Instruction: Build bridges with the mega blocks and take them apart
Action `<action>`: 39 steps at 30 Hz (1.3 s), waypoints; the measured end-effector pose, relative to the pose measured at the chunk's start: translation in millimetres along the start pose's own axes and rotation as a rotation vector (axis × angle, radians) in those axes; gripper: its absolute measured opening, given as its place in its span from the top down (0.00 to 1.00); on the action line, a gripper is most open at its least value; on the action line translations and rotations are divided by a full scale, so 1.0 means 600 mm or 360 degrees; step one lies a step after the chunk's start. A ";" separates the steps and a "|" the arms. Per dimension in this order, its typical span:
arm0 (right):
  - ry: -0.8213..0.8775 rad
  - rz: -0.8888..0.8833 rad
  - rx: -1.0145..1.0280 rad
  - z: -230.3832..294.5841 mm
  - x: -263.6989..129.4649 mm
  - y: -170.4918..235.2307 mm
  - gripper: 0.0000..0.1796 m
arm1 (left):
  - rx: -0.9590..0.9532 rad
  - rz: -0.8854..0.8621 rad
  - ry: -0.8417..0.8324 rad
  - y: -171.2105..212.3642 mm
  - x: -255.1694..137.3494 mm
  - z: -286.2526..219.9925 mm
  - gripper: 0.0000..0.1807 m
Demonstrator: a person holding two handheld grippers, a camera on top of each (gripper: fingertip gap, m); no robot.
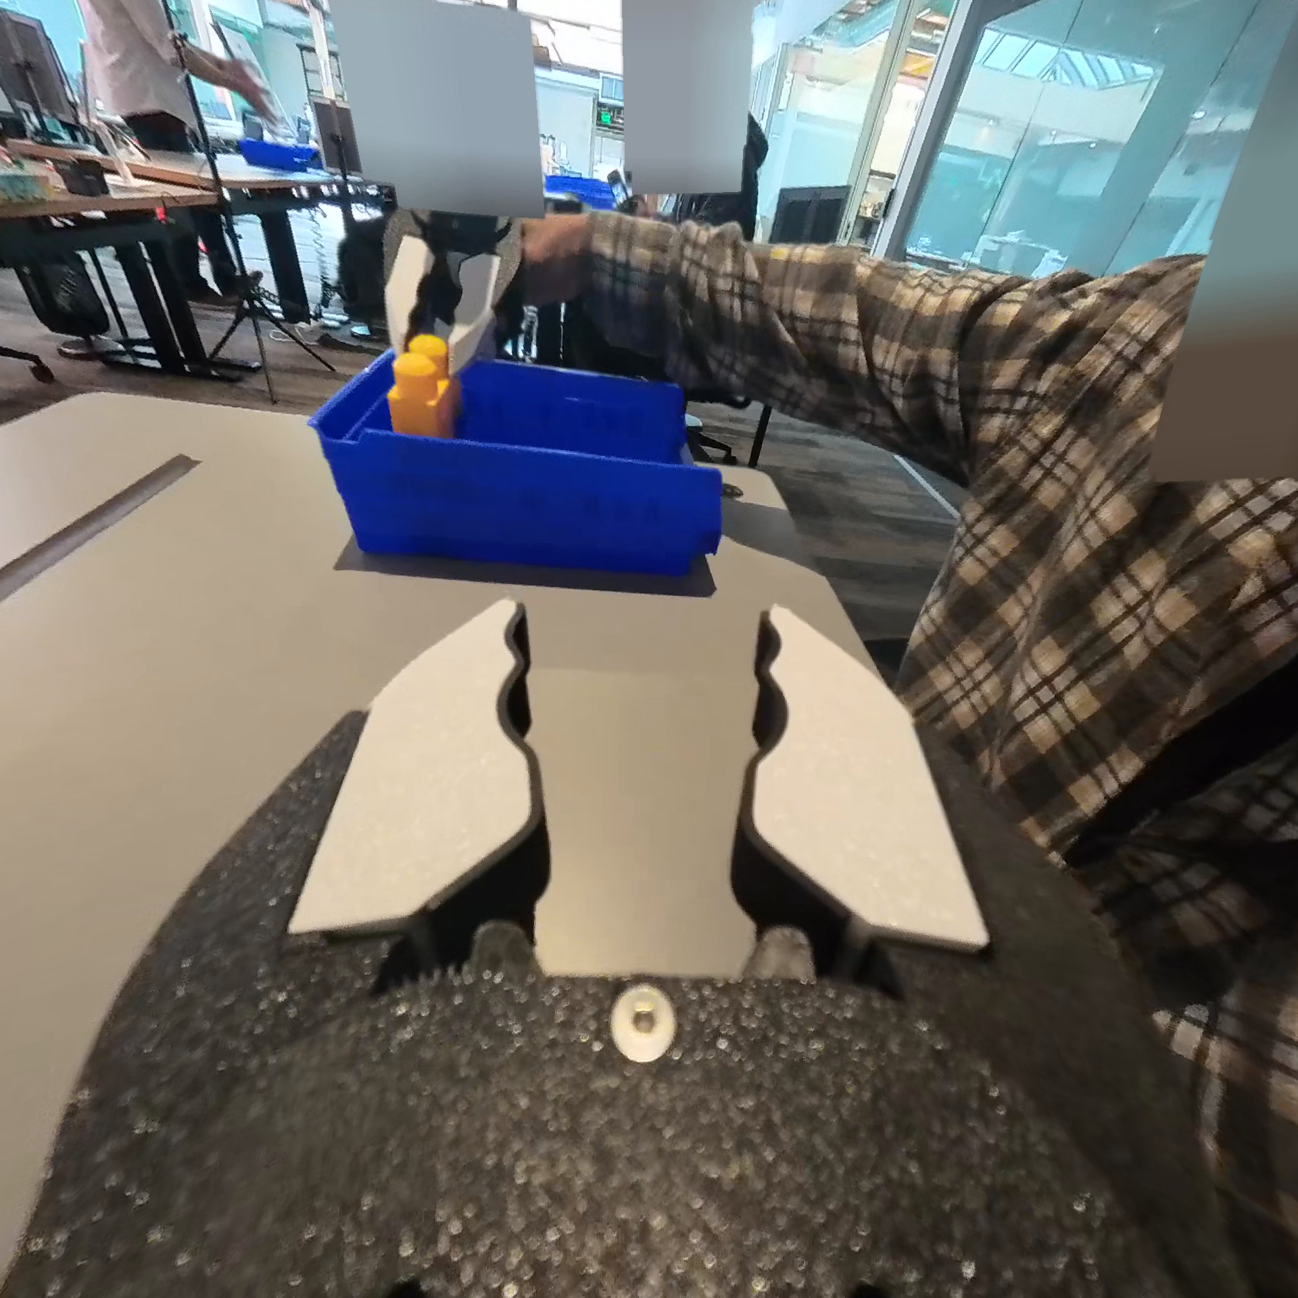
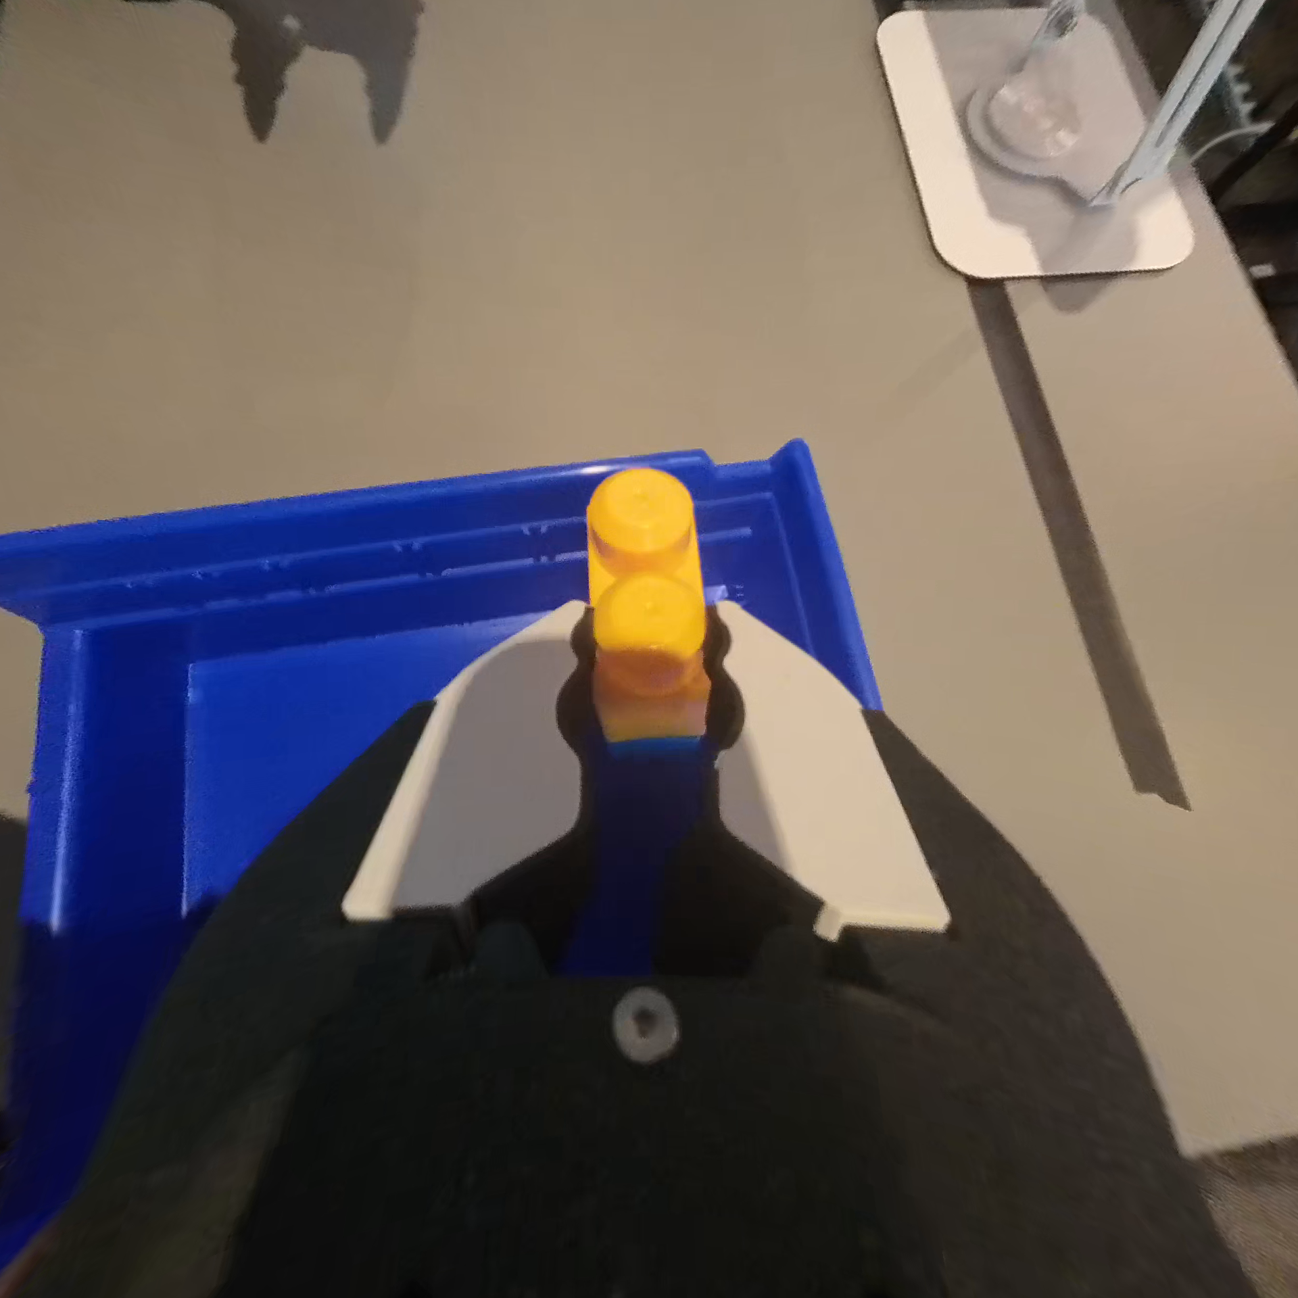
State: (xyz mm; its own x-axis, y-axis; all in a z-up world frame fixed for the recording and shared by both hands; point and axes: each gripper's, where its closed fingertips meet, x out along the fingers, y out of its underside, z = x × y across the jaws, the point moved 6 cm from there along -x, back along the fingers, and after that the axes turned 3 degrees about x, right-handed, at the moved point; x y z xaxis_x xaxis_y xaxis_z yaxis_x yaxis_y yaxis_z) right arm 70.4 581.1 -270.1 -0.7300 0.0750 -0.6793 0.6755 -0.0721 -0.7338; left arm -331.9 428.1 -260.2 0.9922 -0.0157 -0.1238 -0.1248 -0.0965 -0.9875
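An orange two-stud block [image 2: 645,604] is held in my right gripper [image 2: 650,614], which is shut on it over the near-right corner of the blue bin [image 2: 281,562]. In the left wrist view the same block [image 1: 420,393] stands upright at the bin's [image 1: 520,499] far left end, with the right gripper [image 1: 435,337] pinching it from above. My left gripper [image 1: 640,618] is open and empty, low over the grey table [image 1: 175,667], short of the bin. The bin's inside is mostly hidden.
A plaid sleeve [image 1: 913,337] reaches across the right side to the bin. A white plate with a clear stand [image 2: 1032,140] sits at the table's far right, beside a dark slot [image 2: 1074,548]. Desks, tripods and a person [image 1: 140,70] stand beyond the table. About 35 cm separates my left fingertips from my right.
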 end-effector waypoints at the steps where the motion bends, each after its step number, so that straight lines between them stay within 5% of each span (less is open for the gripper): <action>1: -0.0017 -0.0003 0.0004 -0.003 0.007 0.005 0.84 | -0.0001 0.0019 0.0011 0.004 0.002 0.000 0.66; 24: 0.0043 0.0150 0.0085 -0.036 0.053 0.031 0.83 | 0.0014 0.0121 0.0054 0.017 0.016 -0.006 0.67; 32: 0.0151 0.0256 0.0018 -0.030 0.026 0.008 0.74 | 0.0013 0.0062 0.0070 0.008 0.010 -0.010 0.66; 39: 0.0504 -0.0400 0.0139 0.049 -0.119 -0.137 0.69 | 0.0059 -0.0085 -0.0041 -0.008 -0.020 -0.009 0.62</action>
State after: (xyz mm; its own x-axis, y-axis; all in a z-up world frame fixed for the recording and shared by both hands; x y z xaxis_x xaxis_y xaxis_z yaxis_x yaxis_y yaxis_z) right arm 64.0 552.5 -161.2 -0.7937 0.4025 -0.4561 0.4591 -0.0956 -0.8832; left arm -343.3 423.5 -253.7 0.9972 0.0142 -0.0730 -0.0720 -0.0597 -0.9956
